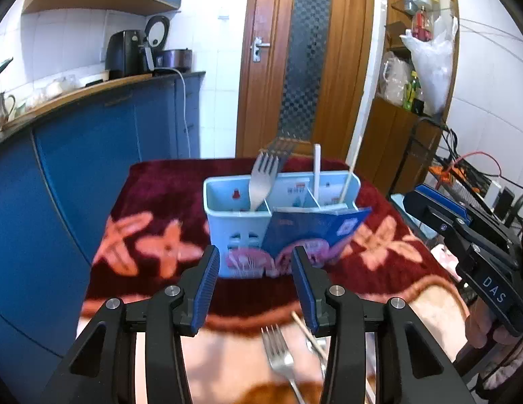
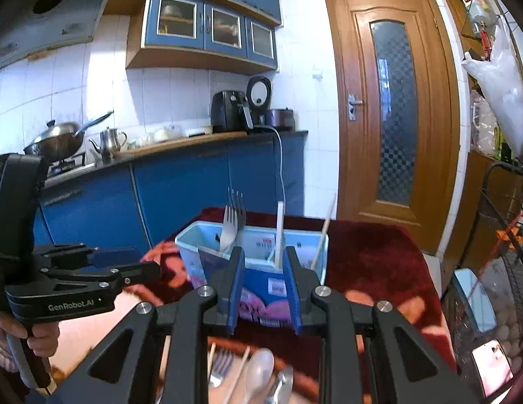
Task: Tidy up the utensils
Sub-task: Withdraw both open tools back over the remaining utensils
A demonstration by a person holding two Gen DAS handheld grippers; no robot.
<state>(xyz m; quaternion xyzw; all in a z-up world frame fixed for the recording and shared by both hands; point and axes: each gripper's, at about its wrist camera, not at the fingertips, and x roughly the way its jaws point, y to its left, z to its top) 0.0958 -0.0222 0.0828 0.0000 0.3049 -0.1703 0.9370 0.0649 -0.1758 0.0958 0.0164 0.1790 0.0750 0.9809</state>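
The light-blue plastic utensil caddy [image 1: 241, 225] is sitting on the dark red floral table cover [image 1: 153, 195], two metal forks [image 1: 263, 181] standing in its left compartment, a white stick [image 1: 316, 171] in the middle, a pale wooden chopstick [image 1: 349, 176] at the right. The left gripper [image 1: 254, 289] is hanging released before it — nothing between the blue pads. The right gripper [image 2: 263, 289] is parted and empty too, over loose cutlery [image 2: 258, 373] — forks, spoons, chopsticks.
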